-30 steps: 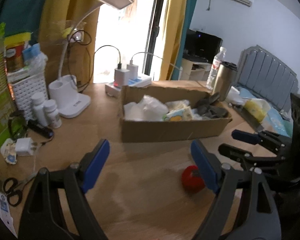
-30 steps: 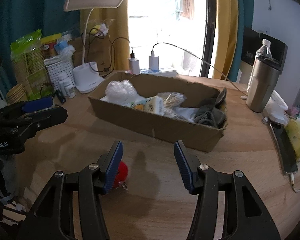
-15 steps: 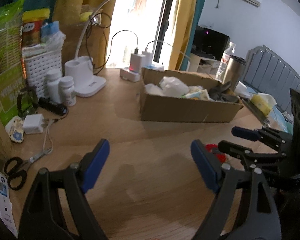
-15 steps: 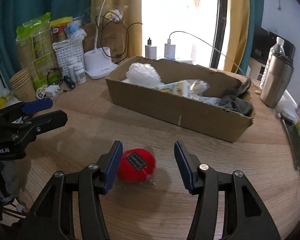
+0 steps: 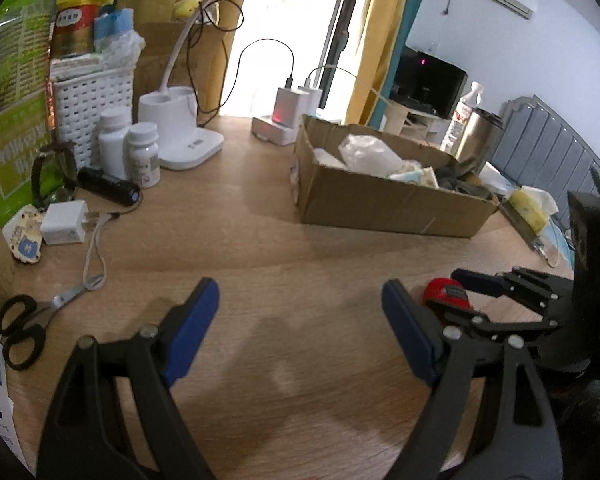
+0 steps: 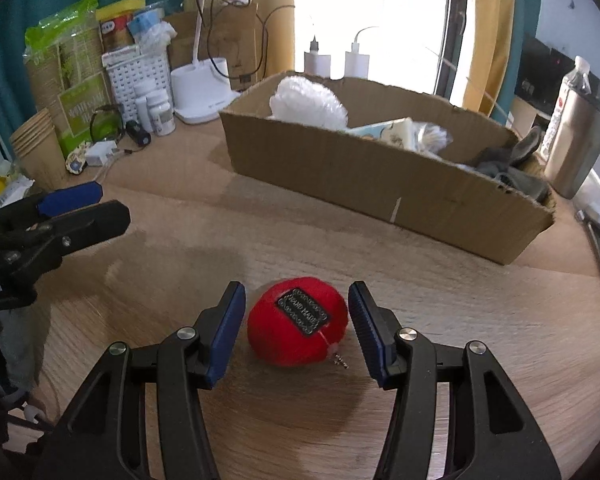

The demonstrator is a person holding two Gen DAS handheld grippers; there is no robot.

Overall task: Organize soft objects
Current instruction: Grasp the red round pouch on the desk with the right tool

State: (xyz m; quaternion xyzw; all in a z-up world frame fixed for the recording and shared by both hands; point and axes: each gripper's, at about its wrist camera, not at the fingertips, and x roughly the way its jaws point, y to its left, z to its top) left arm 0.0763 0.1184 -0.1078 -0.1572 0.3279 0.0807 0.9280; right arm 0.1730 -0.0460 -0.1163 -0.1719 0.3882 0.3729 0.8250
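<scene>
Red plush ball (image 6: 298, 322) lies on the table (image 6: 440, 320) between the spread right claw (image 6: 296, 328) pads — untouched; left claw (image 5: 300, 332) spread, empty.

"HAND MADE" on the red plush ball (image 6: 298, 322) patch

Both claws angle down with jaws apart, the left claw (image 5: 300, 330) wider than the right claw (image 6: 296, 322).
</scene>
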